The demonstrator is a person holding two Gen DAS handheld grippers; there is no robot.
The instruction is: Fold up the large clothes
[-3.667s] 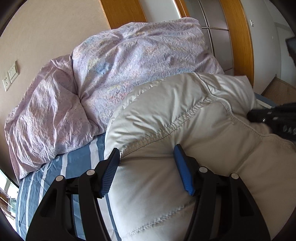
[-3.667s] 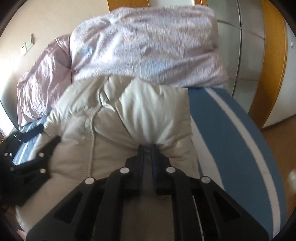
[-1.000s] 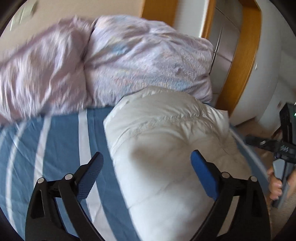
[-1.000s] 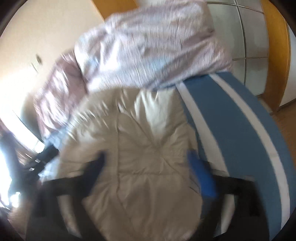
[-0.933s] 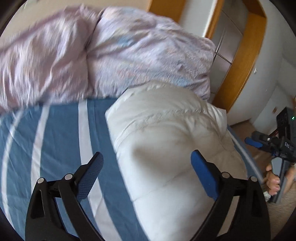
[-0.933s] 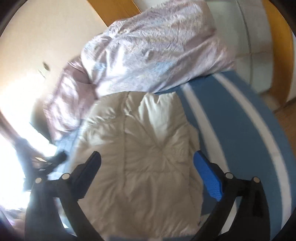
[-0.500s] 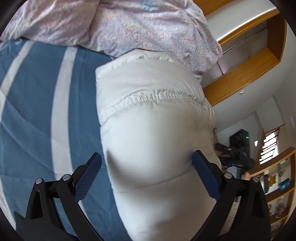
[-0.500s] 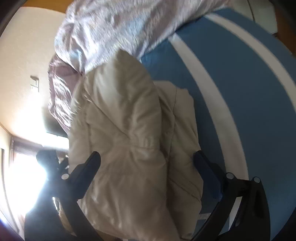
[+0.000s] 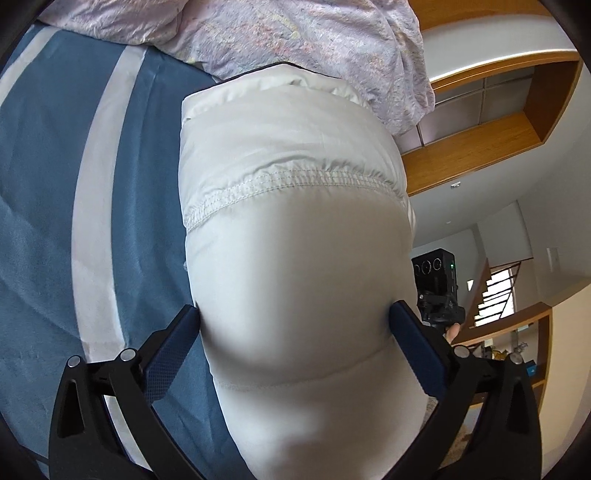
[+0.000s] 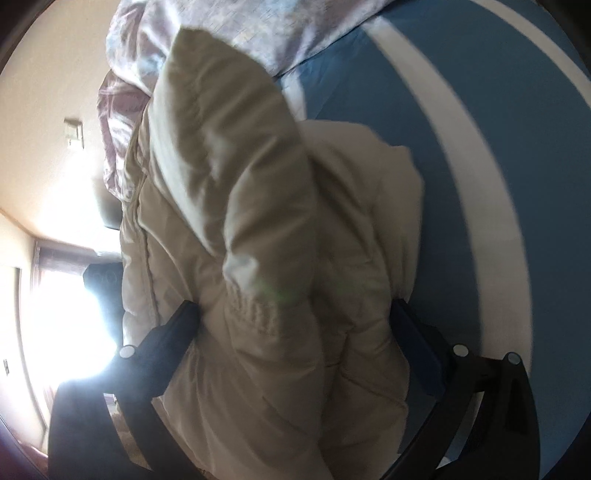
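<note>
A puffy off-white down jacket (image 9: 291, 229) lies folded in a thick bundle on the blue striped bed. My left gripper (image 9: 295, 332) is open wide, its blue pads on either side of the bundle's near end, which bulges between the jaws. In the right wrist view the same jacket (image 10: 258, 240) looks beige, with a sleeve lying over the top. My right gripper (image 10: 295, 325) is also open wide and straddles the bundle from the opposite side. The right gripper shows in the left wrist view (image 9: 439, 295) behind the jacket.
The bed sheet (image 9: 55, 184) is blue with white stripes. A lilac quilt (image 9: 277, 33) is heaped at the head of the bed, touching the jacket's far end. Wooden wardrobe frames (image 9: 480, 122) stand beyond the bed. A bright window (image 10: 55, 295) glares in the right wrist view.
Both grippers have tipped down and moved in on the jacket, so the bundle now fills the gap between each pair of jaws. The right gripper, shut on the jacket earlier, stands open.
</note>
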